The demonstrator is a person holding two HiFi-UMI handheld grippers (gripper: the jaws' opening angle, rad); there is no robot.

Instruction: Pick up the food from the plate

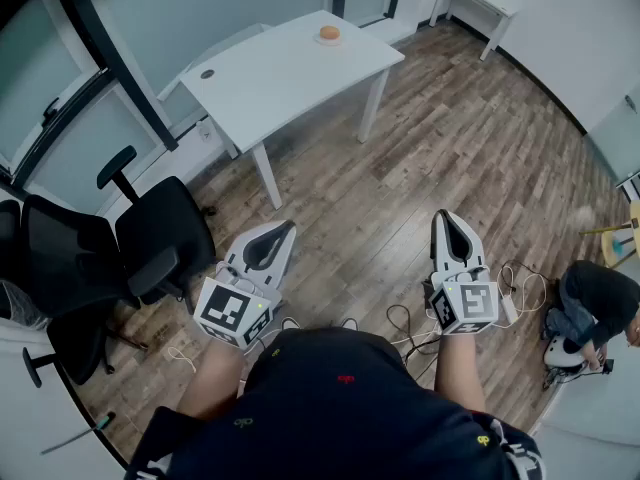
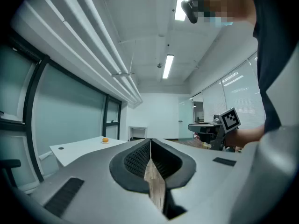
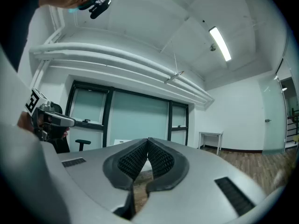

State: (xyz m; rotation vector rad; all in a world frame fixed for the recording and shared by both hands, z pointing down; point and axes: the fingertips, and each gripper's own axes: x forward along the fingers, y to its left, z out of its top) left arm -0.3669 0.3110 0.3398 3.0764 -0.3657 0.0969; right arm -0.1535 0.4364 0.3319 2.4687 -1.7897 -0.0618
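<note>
a person in a dark shirt is holding the left gripper [image 1: 287, 230] and the right gripper [image 1: 444, 218] low over a brown wood-plank floor [image 1: 430, 148], both pointing forward and well apart from the white rectangular table [image 1: 280, 78] ahead. in the left gripper view its ribbed black jaws are pressing together at the tips, clenched on nothing. in the right gripper view that gripper's jaws are likewise meeting at the tips with nothing between them. the round orange piece of food [image 1: 329, 33] is sitting on a small white plate [image 1: 329, 41] near the far corner of the table, untouched. it is also showing as a small orange spot on the tabletop in the left gripper view. two black office chairs [image 1: 150, 238] are standing by the glass wall, off the table's near left edge. another person in dark clothes [image 1: 598, 298] is crouching on the floor at the right, beside loose white cables [image 1: 520, 293].
</note>
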